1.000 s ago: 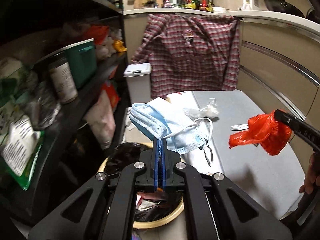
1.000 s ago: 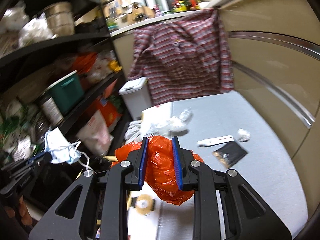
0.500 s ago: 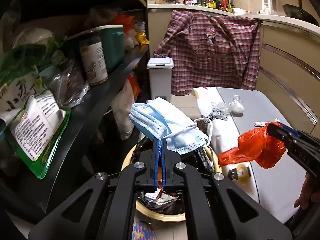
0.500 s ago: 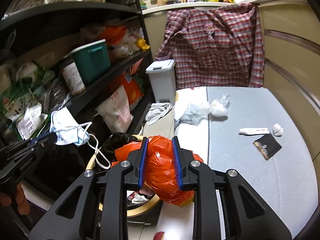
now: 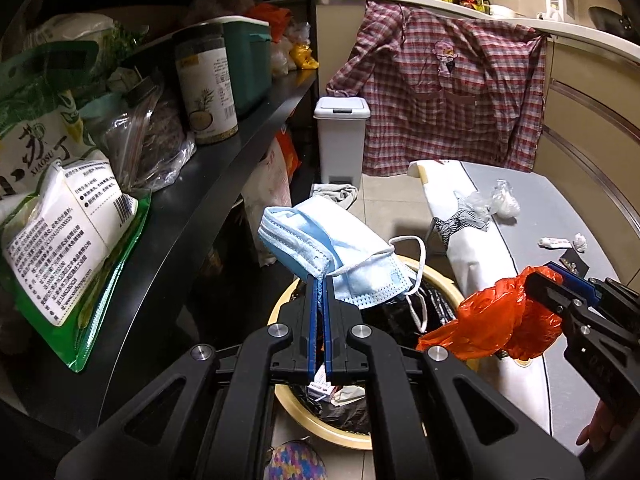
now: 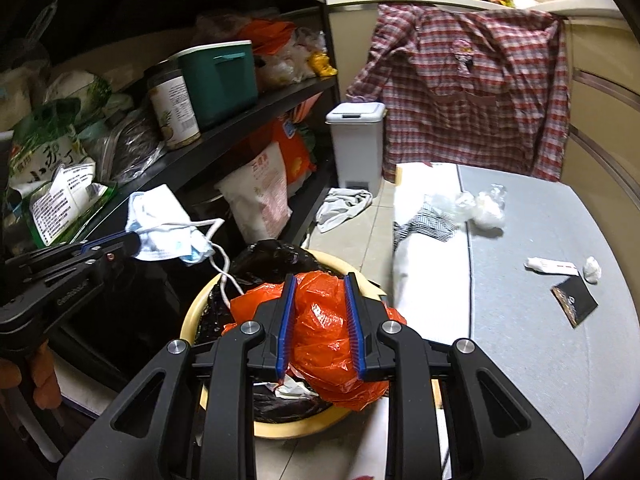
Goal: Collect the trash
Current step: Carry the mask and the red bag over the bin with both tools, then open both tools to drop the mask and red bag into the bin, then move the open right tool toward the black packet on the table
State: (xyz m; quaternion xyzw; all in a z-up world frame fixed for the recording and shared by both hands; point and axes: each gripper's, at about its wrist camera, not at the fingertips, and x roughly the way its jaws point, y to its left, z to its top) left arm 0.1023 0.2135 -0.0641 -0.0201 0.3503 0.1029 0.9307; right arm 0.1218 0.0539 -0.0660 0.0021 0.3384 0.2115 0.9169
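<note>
Both my hands are now carrying their trash over the yellow-rimmed bin; a second back they were over the grey mat, bin barely in view. Left gripper is clenched tight on the edge of the blue face mask, which is hanging above the bin's black liner with its ear loops dangling. Right gripper is squeezing the crumpled orange plastic bag between its blue pads, right above the bin opening. Grey mat is sitting to the right, still carrying a white tube, a paper wad, a black wrapper and clear plastic. Black shelf of groceries is standing to the left
</note>
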